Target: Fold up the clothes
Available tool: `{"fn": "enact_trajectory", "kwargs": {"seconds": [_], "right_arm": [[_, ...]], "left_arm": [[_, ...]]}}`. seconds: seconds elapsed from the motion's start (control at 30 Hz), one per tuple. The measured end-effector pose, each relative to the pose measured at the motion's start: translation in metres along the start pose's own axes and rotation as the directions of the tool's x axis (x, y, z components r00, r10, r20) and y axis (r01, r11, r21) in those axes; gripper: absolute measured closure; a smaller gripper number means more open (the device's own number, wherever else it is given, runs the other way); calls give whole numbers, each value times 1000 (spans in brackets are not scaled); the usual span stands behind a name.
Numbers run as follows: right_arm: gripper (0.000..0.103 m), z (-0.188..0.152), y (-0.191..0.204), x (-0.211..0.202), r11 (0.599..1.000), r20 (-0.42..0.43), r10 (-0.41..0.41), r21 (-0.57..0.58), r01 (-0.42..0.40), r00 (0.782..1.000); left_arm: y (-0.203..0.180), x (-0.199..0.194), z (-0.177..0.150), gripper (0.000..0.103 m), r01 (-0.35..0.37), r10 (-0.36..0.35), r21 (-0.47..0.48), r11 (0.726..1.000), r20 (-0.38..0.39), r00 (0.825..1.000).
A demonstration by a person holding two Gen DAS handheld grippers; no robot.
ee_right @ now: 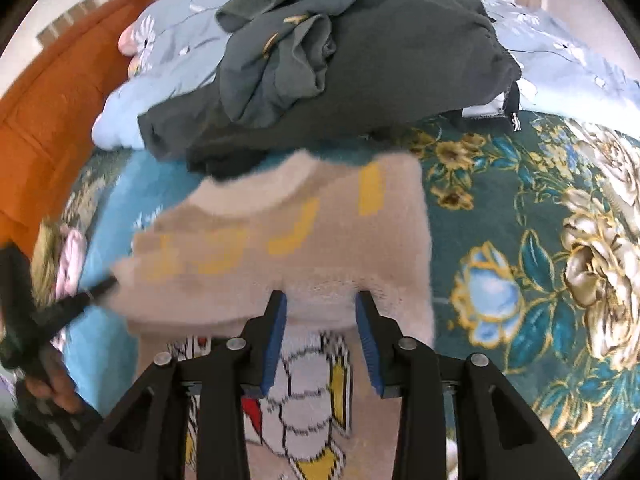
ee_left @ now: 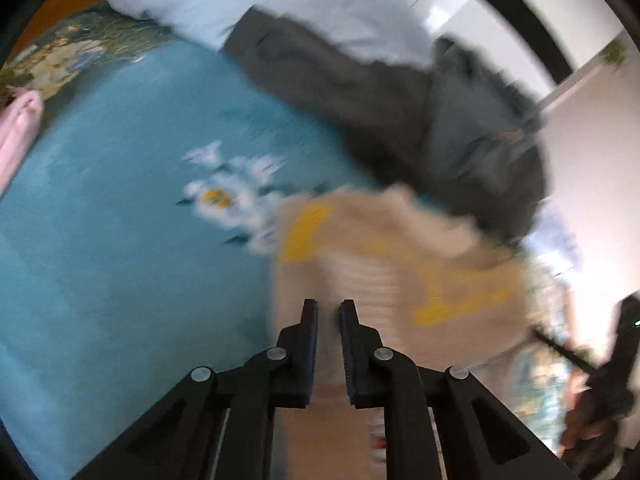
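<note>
A beige sweater (ee_right: 304, 240) with yellow marks and a white cartoon figure lies on the bed, its upper part folded over. It also shows, blurred, in the left wrist view (ee_left: 384, 272). My left gripper (ee_left: 329, 304) is over the sweater with its jaws a narrow gap apart; cloth shows between them, but grip is unclear. My right gripper (ee_right: 321, 298) is open, its blue-padded fingers (ee_right: 278, 320) astride the folded edge. The left gripper appears at the left edge of the right wrist view (ee_right: 60, 308).
A pile of dark grey clothes (ee_right: 340, 60) sits behind the sweater on a pale blue quilt (ee_right: 560, 52). The bed has a teal cover (ee_left: 120, 240) and a floral spread (ee_right: 540, 240). A pink item (ee_left: 16, 132) lies at the left. An orange headboard (ee_right: 52, 100) is behind.
</note>
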State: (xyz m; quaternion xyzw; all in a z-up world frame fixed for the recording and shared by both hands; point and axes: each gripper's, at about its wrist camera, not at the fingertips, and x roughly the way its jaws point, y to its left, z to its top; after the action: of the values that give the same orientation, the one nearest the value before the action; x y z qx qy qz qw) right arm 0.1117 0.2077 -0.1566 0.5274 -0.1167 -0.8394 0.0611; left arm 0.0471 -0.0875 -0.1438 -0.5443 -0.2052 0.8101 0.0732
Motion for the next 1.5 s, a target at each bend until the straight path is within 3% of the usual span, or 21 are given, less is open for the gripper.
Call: {"fn": "enact_trajectory", "kwargs": {"seconds": [0.03,0.07,0.2,0.23,0.3,0.4,0.5,0.6,0.67,0.7,0.73,0.8,0.93,1.07,1.1,1.17,1.23,1.33,1.4,1.47,1.5], "right_arm": [[55,2,-4,1,1000,7,8,17,-8,1000],[53,5,-8,2,999,14,14,33,-15,1000],[52,15,-28,6,995,13,17,96,-18,1000],[52,17,-32,1,993,21,36,115,-38,999],[51,20,-38,-9,990,37,62,126,-66,997],[48,20,-45,-20,992,60,48,117,-55,997],[48,20,-65,-12,982,48,15,187,-23,999],[48,21,-85,8,947,27,61,315,-67,998],[48,22,-88,13,935,22,65,347,-69,998],[48,23,-89,15,930,20,69,360,-71,997],[48,24,-90,17,926,19,72,370,-74,997],[48,26,-87,20,926,18,79,369,-80,997],[48,32,-80,24,935,9,86,346,-84,996],[47,37,-73,36,949,-19,94,304,-84,995],[43,38,-71,42,952,-36,93,296,-78,995],[43,40,-67,54,958,-67,88,280,-66,994],[43,43,-64,60,964,-75,68,263,-46,995],[43,45,-65,68,959,-83,84,277,-58,993],[43,42,-68,71,946,-78,101,317,-72,992],[46,39,-69,72,932,-68,118,352,-87,991],[54,37,-69,72,927,-64,124,364,-92,990]], "left_arm": [[5,3,-1,60,-2,2,-16,1000,-16,1000],[10,6,-2,52,-3,2,-32,999,-32,999],[24,0,2,45,135,-138,-121,983,-15,990],[28,-3,3,38,188,-191,-154,970,-3,982],[36,-12,2,35,274,-273,-214,938,34,961],[32,-24,2,26,403,-393,-214,890,88,915],[12,-9,10,24,379,-381,-138,915,18,925],[-3,11,14,26,306,-312,-89,948,-56,948],[-9,14,15,28,280,-285,-72,957,-61,957],[-12,13,16,43,299,-303,-66,952,-53,952],[-16,15,17,71,310,-314,-64,948,-63,947],[-18,14,17,96,333,-336,-58,941,-64,940],[4,-9,15,96,395,-394,-93,914,25,919],[32,-3,12,91,197,-199,-121,973,3,980],[32,1,11,87,180,-183,-124,976,-11,983],[30,8,11,72,147,-151,-113,983,-27,988],[27,16,11,37,142,-147,-107,984,-44,988],[29,35,9,36,210,-229,-165,964,-103,968],[27,36,10,38,224,-240,-161,961,-94,966],[24,30,7,57,210,-222,-140,968,-74,972],[23,27,6,65,202,-212,-130,971,-64,975]]}}
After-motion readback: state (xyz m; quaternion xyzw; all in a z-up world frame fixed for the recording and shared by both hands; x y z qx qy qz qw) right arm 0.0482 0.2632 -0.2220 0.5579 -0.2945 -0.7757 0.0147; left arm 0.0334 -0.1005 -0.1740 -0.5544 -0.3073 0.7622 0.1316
